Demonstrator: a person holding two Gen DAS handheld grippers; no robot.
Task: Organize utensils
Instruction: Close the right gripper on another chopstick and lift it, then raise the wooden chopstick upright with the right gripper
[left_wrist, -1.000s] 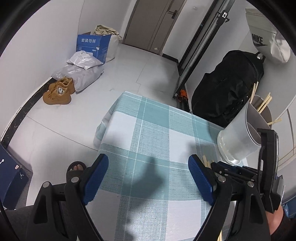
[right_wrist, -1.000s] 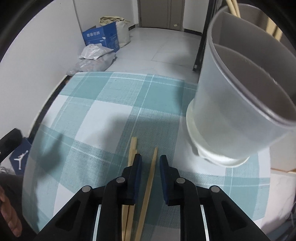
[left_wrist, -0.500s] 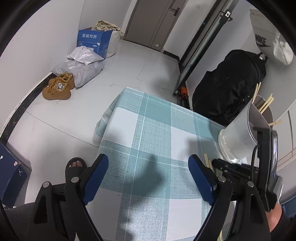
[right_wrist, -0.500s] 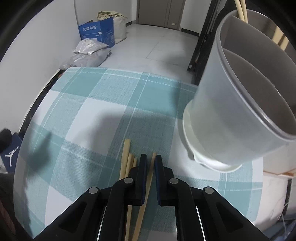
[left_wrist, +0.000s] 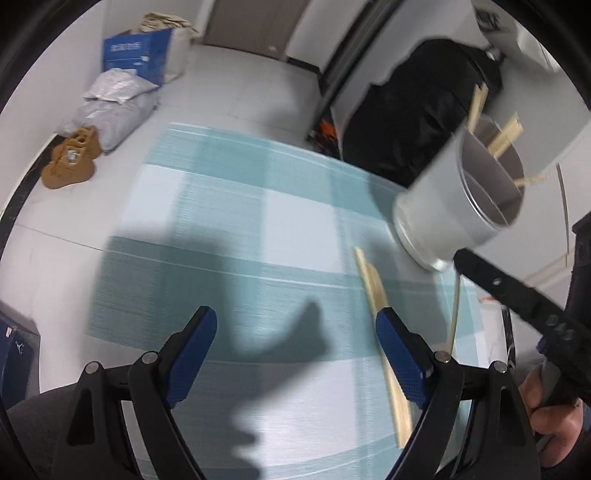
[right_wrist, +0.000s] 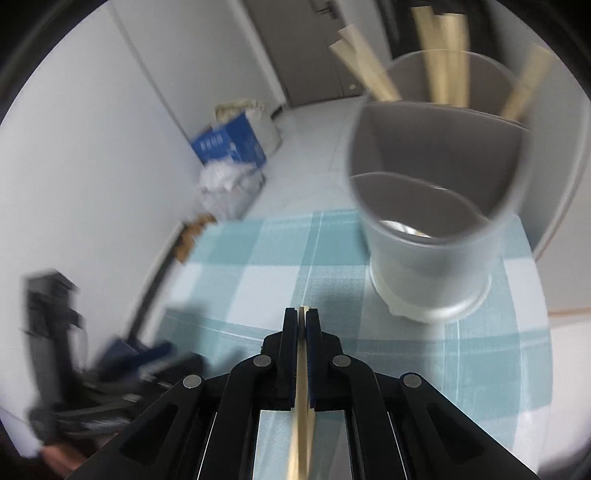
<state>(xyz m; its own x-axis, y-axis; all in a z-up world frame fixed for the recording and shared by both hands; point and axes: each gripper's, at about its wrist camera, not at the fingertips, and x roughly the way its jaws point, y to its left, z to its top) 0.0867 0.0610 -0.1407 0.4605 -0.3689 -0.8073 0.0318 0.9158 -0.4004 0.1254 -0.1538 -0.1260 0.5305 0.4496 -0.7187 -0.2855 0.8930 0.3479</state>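
Observation:
My right gripper (right_wrist: 302, 314) is shut on one wooden chopstick (right_wrist: 301, 398), held above the teal checked tablecloth (right_wrist: 266, 280). Just ahead and to its right stands the grey divided utensil holder (right_wrist: 424, 266); several chopsticks (right_wrist: 443, 55) lean in its back compartment. In the left wrist view my left gripper (left_wrist: 295, 314) hangs open over the cloth with nothing between its blue pads (left_wrist: 195, 354). Two chopsticks (left_wrist: 373, 284) lie on the cloth by its right finger. The right gripper (left_wrist: 517, 291) shows at the right with the held chopstick (left_wrist: 456, 306) hanging from it, near the holder (left_wrist: 443, 206).
A black backpack (left_wrist: 413, 110) stands behind the table. On the floor to the left are a blue box (left_wrist: 136, 51), plastic bags (left_wrist: 110, 107) and brown shoes (left_wrist: 70, 162). A hand (left_wrist: 554, 424) holds the right gripper at the lower right edge.
My right gripper closed on one chopstick and lifted it off the cloth toward the holder. My left gripper shifted right toward the chopsticks left lying there, still open.

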